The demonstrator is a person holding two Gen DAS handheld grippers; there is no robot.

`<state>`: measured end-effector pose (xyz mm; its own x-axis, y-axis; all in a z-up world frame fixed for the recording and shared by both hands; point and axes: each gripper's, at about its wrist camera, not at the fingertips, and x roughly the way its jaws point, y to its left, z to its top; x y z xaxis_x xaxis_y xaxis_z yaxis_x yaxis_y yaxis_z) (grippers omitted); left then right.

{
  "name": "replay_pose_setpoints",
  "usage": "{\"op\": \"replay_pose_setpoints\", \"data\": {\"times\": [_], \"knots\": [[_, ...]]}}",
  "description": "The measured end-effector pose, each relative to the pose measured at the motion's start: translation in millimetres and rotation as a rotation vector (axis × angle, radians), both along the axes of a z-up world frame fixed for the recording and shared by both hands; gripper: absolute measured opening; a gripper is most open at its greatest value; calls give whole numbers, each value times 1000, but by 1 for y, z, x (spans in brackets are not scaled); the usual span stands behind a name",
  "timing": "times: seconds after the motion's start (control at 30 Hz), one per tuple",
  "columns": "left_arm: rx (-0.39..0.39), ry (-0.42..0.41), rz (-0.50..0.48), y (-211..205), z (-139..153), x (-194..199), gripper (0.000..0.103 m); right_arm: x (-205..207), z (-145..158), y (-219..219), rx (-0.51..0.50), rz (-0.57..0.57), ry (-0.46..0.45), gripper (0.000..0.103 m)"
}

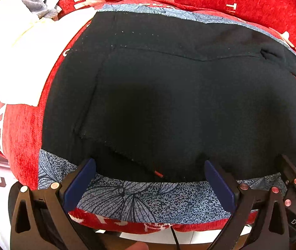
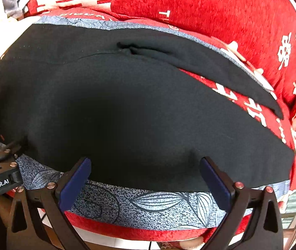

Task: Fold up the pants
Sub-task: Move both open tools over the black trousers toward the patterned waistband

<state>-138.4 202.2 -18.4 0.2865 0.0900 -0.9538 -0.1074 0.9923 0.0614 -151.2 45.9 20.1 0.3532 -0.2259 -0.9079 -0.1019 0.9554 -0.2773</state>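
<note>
Black pants (image 1: 168,95) lie spread flat on a blue-grey leaf-print cloth (image 1: 148,200) over a red cushion. In the right wrist view the pants (image 2: 127,114) show two legs that split apart toward the right, with the red cover between them. My left gripper (image 1: 150,166) is open, its blue pads astride the near edge of the pants, close to a small red tag (image 1: 158,174). My right gripper (image 2: 146,164) is open at the same near edge, further right. Neither holds anything. The left gripper shows at the left edge of the right wrist view (image 2: 0,166).
The red cover with white lettering (image 2: 210,10) rises behind as a backrest. White and grey clothes (image 1: 18,20) are piled at far left. The cushion's front edge (image 1: 148,227) is just below the grippers, with pale floor under it.
</note>
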Motion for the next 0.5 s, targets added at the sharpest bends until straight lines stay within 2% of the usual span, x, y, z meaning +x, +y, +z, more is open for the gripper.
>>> {"op": "replay_pose_setpoints", "data": {"times": [0.17, 0.5], "knots": [[-1, 24, 9, 0, -3, 11, 103, 2, -4, -12, 87, -34, 19, 103], [0, 18, 0, 2, -5, 9, 103, 1, -5, -13, 93, -23, 17, 103]]}}
